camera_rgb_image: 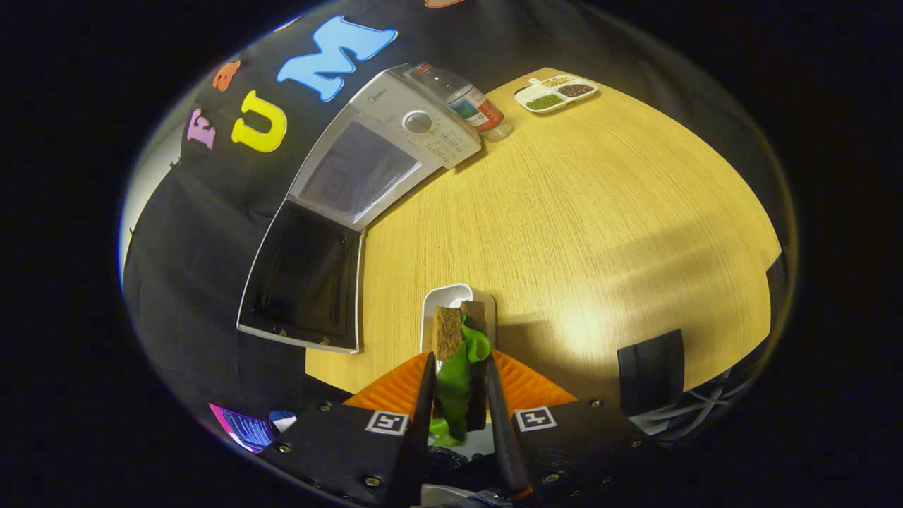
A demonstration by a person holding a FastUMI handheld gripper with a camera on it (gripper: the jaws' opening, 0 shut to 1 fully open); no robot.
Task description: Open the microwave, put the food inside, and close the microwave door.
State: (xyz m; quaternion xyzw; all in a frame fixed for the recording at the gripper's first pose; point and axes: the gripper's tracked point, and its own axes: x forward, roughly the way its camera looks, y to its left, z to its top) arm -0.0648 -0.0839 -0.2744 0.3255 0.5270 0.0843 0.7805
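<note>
My gripper [458,367] is shut on a sandwich [455,353] of brown bread with green lettuce hanging out, both orange-backed fingers [395,384] pressing its sides. Under it, just ahead of the fingers, lies a small white dish [451,296] on the wooden table [578,212]. The white microwave [395,141] stands beyond and to the left, its door [303,279] swung fully open toward me, dark glass facing up. The cavity behind the door looks pale and bare.
A plastic bottle with a red label [473,106] stands right beside the microwave's control panel. A white divided tray of grains [557,93] sits at the table's far edge. A black block [652,370] rests near the table's front right edge.
</note>
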